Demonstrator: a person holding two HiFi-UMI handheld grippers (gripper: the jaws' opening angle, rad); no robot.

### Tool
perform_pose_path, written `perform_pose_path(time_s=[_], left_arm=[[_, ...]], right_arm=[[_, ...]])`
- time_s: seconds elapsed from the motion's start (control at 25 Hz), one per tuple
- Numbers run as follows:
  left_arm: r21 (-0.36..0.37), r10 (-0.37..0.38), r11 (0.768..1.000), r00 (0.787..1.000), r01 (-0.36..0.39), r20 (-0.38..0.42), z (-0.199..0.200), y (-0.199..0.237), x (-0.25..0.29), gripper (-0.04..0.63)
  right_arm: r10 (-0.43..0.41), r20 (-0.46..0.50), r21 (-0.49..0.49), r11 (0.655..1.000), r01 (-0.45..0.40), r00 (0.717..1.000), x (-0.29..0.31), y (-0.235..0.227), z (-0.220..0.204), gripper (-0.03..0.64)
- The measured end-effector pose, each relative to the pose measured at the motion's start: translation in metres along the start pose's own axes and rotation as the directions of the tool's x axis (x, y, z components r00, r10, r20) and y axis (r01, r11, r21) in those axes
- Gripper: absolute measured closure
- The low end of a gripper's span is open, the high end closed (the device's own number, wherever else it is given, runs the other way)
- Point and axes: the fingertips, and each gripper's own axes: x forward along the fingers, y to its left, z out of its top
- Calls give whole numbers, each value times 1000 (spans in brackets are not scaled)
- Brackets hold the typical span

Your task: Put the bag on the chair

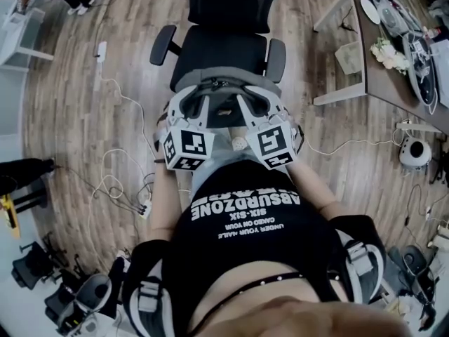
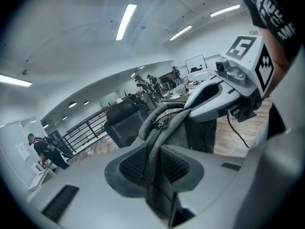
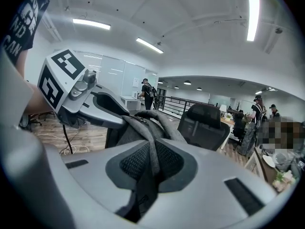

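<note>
Both tongs are clenched on the bag point(image 1: 220, 84). The left tongs point(image 2: 153, 163) pinch a fold of its grey fabric between their black ribbed pads, and the right tongs point(image 3: 151, 161) squeeze a grey strap in the same way. The bag hangs between them, in front of the person's body, with the left tongs on its left side and the right tongs on its right. It sits at the front edge of the seat of the chair point(image 1: 224, 48), but no view shows whether it rests on the seat.

The bag is a soft, felt-like grey. It has thick padded straps arching over its top and a dark zipper running near the upper seam.

The chair is black with two padded armrests and a mesh back. It stands on a floor point(image 1: 84, 104) of wood-look planks, where white cables point(image 1: 112, 181) trail to the left. A counter point(image 1: 393, 83) with assorted items runs along the right. The room is a large open office with long ceiling lights point(image 2: 125, 20), a dark railing point(image 2: 81, 128) and several people point(image 3: 255, 123) standing in the distance.
</note>
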Motion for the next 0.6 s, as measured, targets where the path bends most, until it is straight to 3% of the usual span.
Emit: perform_pose_path(time_s=[0.6], left_arm=[[-4,-132,991,984,133,-120,-50,33,100,500]], right_arm=[[30,-153,95,995,-16,988,99,-29,-44,564]])
